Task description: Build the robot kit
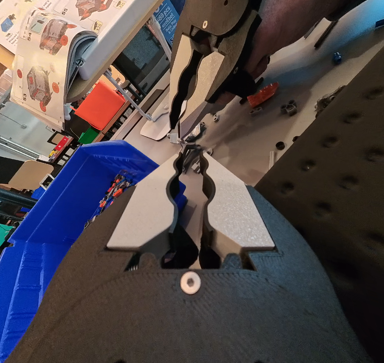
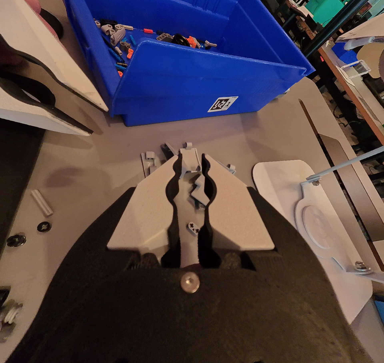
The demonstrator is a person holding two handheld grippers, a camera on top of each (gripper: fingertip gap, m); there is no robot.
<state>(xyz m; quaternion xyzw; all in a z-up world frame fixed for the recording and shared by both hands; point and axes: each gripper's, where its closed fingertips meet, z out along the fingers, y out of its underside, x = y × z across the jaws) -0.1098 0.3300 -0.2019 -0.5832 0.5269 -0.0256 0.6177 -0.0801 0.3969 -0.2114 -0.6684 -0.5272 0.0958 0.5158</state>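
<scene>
My right gripper (image 2: 190, 157) comes down onto a cluster of light grey building parts (image 2: 192, 178) on the beige table (image 2: 228, 134). Its tips look shut on a light grey panel piece (image 2: 188, 158). In the left wrist view the right gripper (image 1: 175, 129) points down with its tips close together on a small grey piece (image 1: 174, 139). My left gripper (image 1: 191, 155) is open by a narrow gap and empty, low over the table, its tips just short of the dark and grey parts (image 1: 190, 159). It also shows in the right wrist view (image 2: 98, 122), left of the cluster.
A blue bin (image 2: 187, 78) with several small parts stands behind the cluster. A booklet on a stand (image 1: 52, 31) has its white base (image 2: 291, 207) at right. A grey pin (image 2: 41, 205), black round parts (image 2: 44, 226), an orange part (image 1: 262, 94) and a black perforated board (image 1: 332, 186) are nearby. The tips of one gripper are about 8 cm away from the tips of the other. Between my left fingertips and the grey pin (image 2: 41, 205) there is roughly 7 cm.
</scene>
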